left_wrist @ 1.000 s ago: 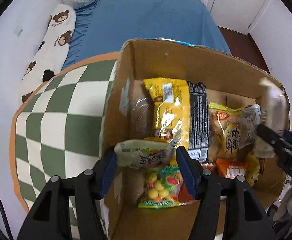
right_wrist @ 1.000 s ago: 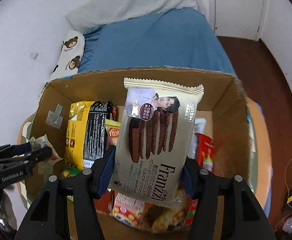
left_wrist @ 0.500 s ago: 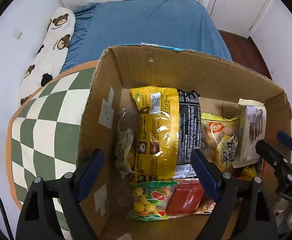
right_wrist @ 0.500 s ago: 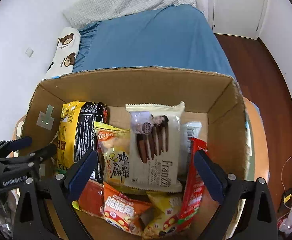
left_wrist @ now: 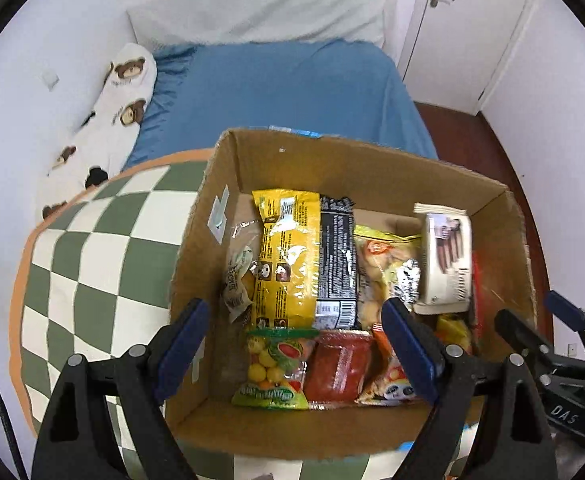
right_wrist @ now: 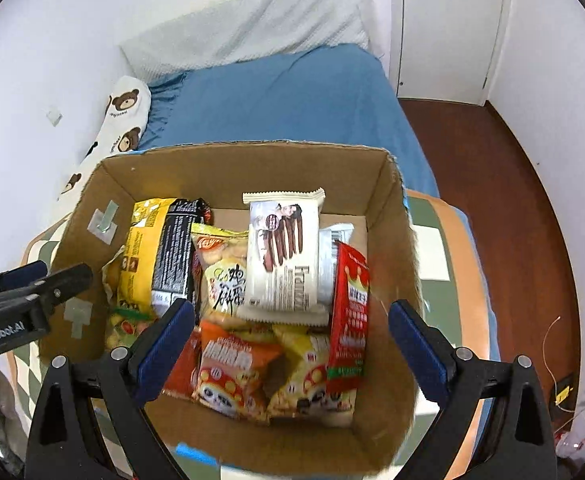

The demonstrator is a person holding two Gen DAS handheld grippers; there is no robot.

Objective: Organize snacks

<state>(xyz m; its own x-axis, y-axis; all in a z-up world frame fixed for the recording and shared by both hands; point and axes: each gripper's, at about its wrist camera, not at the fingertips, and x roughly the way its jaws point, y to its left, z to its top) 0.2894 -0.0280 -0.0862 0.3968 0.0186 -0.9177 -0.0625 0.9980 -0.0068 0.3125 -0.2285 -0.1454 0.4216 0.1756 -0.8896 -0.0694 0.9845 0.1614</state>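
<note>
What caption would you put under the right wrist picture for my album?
Open right gripper above a cardboard box packed with snack packs, the cream Franzzi pack lying on top.

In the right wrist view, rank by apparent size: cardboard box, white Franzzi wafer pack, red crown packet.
1. cardboard box
2. white Franzzi wafer pack
3. red crown packet, narrower, though it stands edge-on, so its true size is unsure.

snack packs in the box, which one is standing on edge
The red pack by the box's right wall: it stands upright on its edge, while the others lie flat or lean.

Left tongs (left_wrist: pixel 294 346) and right tongs (right_wrist: pixel 290 346) both gape wide, holding nothing.
</note>
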